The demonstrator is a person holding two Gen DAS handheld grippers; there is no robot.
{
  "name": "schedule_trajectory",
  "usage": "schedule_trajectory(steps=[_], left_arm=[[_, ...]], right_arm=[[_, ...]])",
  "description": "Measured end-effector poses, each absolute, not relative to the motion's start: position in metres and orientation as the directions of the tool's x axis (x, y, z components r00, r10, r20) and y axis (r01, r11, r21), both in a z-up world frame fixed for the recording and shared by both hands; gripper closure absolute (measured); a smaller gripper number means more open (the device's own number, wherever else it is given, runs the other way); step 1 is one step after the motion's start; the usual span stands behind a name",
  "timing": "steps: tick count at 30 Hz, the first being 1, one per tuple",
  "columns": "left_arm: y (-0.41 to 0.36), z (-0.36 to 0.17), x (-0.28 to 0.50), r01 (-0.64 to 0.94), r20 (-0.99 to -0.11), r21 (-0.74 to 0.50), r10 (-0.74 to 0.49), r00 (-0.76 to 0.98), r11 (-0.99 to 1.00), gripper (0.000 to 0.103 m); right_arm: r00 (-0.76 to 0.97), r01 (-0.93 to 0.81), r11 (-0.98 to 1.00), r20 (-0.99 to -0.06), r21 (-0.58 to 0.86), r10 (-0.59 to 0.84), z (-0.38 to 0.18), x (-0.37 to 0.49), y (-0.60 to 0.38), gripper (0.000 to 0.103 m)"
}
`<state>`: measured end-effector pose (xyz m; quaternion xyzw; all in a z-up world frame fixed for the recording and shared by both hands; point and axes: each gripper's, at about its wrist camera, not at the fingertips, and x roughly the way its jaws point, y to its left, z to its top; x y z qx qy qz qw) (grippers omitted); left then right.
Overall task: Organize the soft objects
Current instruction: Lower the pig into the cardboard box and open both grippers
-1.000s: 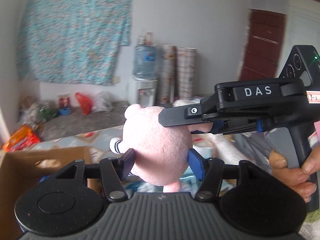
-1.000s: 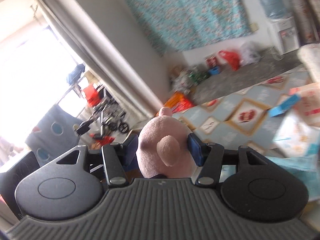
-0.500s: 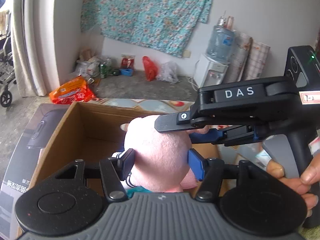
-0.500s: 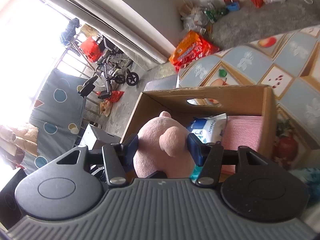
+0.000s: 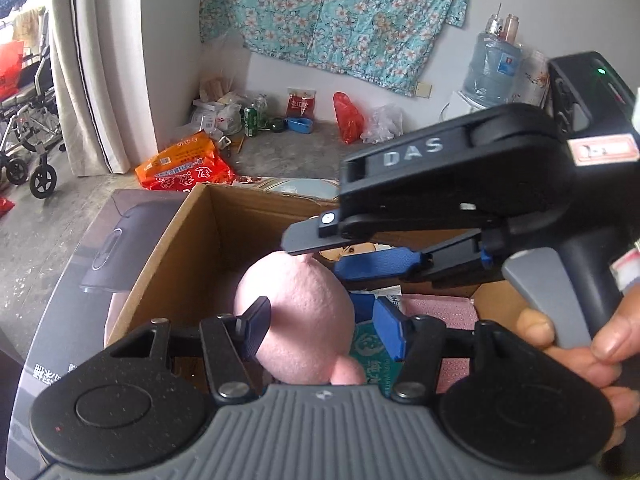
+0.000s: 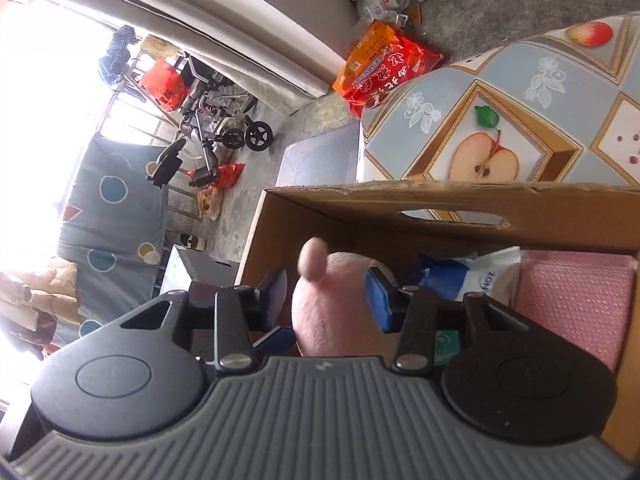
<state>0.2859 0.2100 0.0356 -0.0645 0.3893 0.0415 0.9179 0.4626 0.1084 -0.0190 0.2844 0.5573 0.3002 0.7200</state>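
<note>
Both wrist cameras sit just behind their own fingers, angled down into the cardboard box (image 5: 168,264) at close range. The left view faces the far wall and floral cloth (image 5: 340,16); the right view, rolled sideways, faces the curtain (image 6: 224,28). Both share the box and pink plush (image 6: 332,312)

Plush toy (image 5: 296,312) above cardboard box (image 5: 172,256), between grippers.

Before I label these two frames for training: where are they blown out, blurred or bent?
Right wrist view: the window at left is blown out to white, and the box rim bows with the fisheye. Left wrist view: evenly lit; the curtain curves near the edge, the other gripper is soft with blur, and the pink toy is fairly sharp.
</note>
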Motion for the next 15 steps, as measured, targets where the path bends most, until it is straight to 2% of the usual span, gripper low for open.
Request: schedule_trajectory(steps=[8,15], left_arm=[[0.222,0.037,0.276,-0.147,-0.722,-0.076,0.047,0.69,0.986,0.042],[0.232,0.034,0.27,-0.161,-0.741,-0.085,0.046,0.67,0.983,0.039]], right_arm=[[0.15,-0.068,0.644,-0.63,0.762,0.762,-0.042,0.468,0.129,0.058],[0.174,-0.043,0.682,-0.666,0.73,0.725,-0.044,0.47,0.125,0.045]])
